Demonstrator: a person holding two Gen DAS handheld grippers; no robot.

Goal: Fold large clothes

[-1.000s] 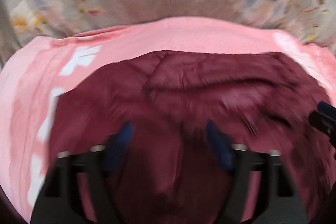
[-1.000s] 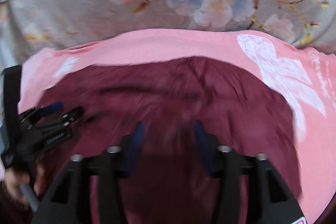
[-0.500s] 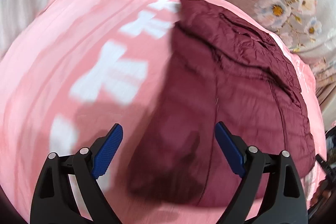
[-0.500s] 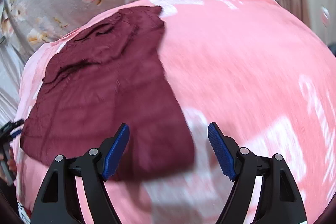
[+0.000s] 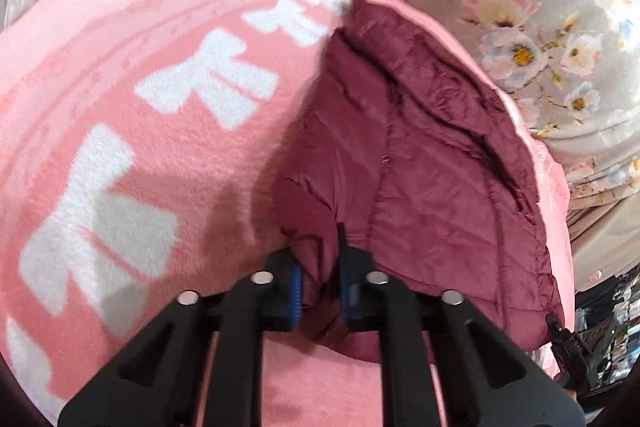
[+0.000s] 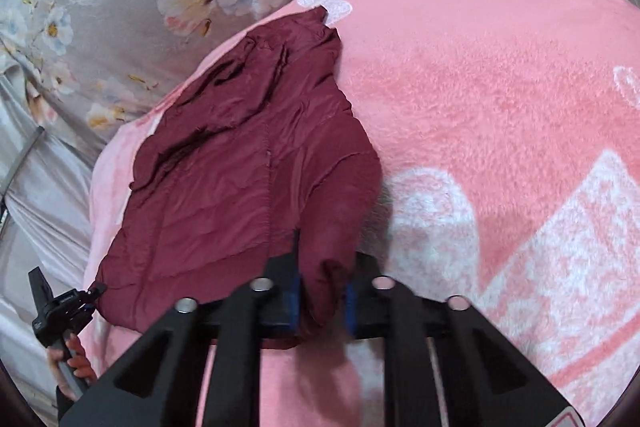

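Maroon — 1 jacket (image 5: 420, 163), 2 grippers

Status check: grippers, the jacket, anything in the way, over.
Left gripper shut on dark red puffer jacket. Right gripper closing, pads pinching another corner. Jacket lies folded on pink fleece blanket. Nothing in the way.

White cursive script is showing on the pink blanket (image 6: 500, 75) at its far edge, upside down and too small to read.
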